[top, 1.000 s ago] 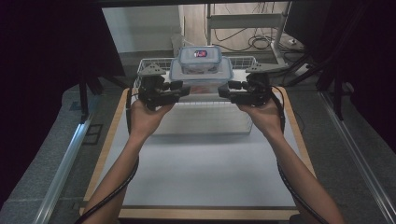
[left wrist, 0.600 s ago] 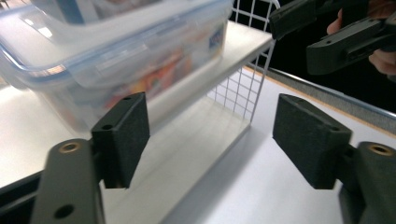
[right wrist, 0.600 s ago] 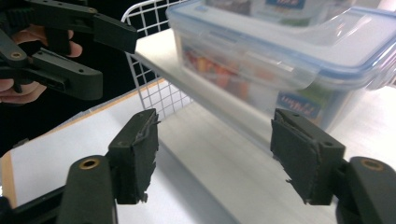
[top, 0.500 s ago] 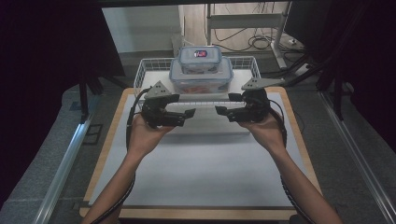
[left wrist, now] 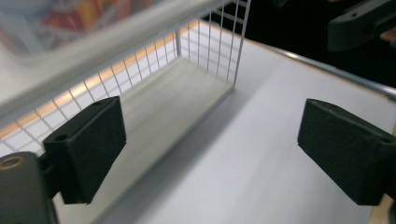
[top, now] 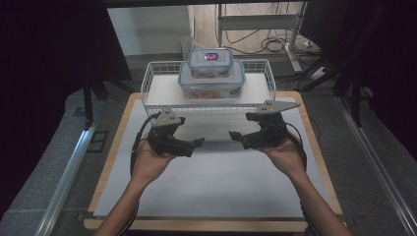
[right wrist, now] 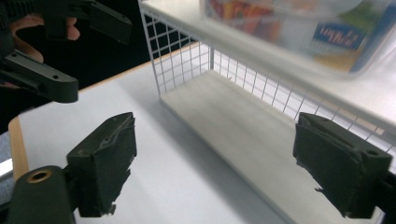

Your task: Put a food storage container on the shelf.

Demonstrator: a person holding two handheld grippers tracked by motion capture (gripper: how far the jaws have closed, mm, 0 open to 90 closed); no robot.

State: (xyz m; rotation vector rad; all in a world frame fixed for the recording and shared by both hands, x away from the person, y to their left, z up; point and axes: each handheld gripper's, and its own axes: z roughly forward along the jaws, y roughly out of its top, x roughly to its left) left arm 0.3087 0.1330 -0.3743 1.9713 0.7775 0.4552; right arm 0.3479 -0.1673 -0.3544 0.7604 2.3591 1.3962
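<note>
Hand-held grippers, left (top: 199, 142) and right (top: 232, 134), jaws just been opening, nothing between them, hanging near the wire basket (top: 156, 78) with stacked containers (top: 211, 78).

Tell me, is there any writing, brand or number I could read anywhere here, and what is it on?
Lid sticker on the small upper container: red and blue, its print too small to read.
Blue label on the side of the larger lower container: white lettering, too blurred to read.
Nothing else carries readable text: the wire basket, the white mat and both grippers bear no print.
</note>
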